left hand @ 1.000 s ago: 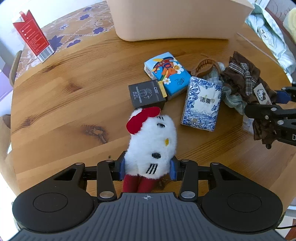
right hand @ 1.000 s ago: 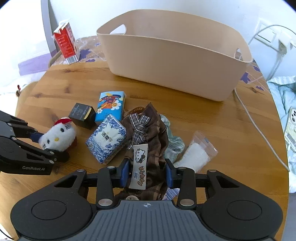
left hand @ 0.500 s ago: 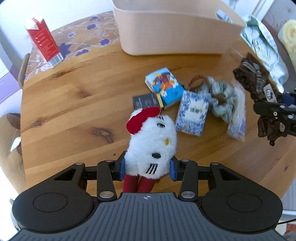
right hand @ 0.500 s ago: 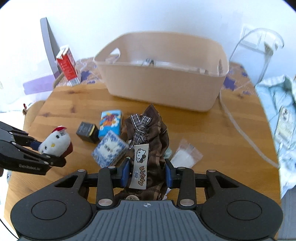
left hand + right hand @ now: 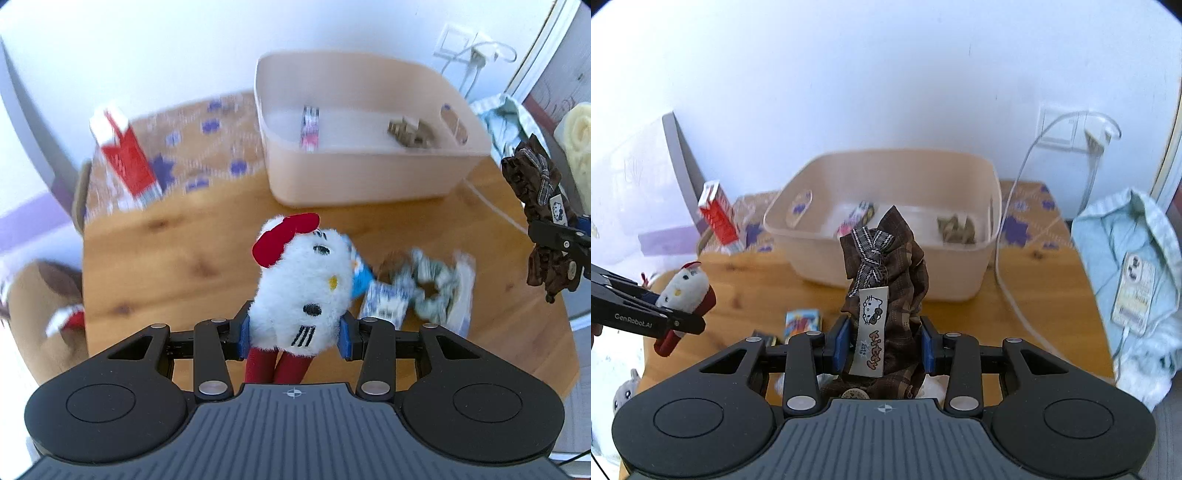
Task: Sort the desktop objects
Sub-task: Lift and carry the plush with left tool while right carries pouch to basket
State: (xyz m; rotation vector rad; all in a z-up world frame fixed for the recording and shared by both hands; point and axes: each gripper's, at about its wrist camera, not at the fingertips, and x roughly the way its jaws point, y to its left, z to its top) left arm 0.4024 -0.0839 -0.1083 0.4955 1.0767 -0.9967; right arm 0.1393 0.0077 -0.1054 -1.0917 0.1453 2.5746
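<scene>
My left gripper (image 5: 294, 338) is shut on a white plush toy (image 5: 303, 284) with a red bow, held high above the wooden table (image 5: 177, 258). My right gripper (image 5: 884, 349) is shut on a brown plaid scrunchie (image 5: 886, 280) with a bow and a Kitty tag, also held in the air. The beige bin (image 5: 886, 221) stands at the back of the table and holds a small packet (image 5: 855, 221) and a brown item (image 5: 955, 229). The plush also shows in the right wrist view (image 5: 685, 291), the scrunchie in the left wrist view (image 5: 539, 206).
On the table lie a blue tissue pack (image 5: 386, 308), a green scrunchie (image 5: 430, 291), a clear bag (image 5: 463, 295), a colourful pack (image 5: 802, 321) and a black box (image 5: 764, 336). A red carton (image 5: 718, 218) stands back left. A white cable (image 5: 1006, 288) runs right of the bin.
Both grippers have risen well above the table with their loads and now look toward the bin, whose inside has come into view.
</scene>
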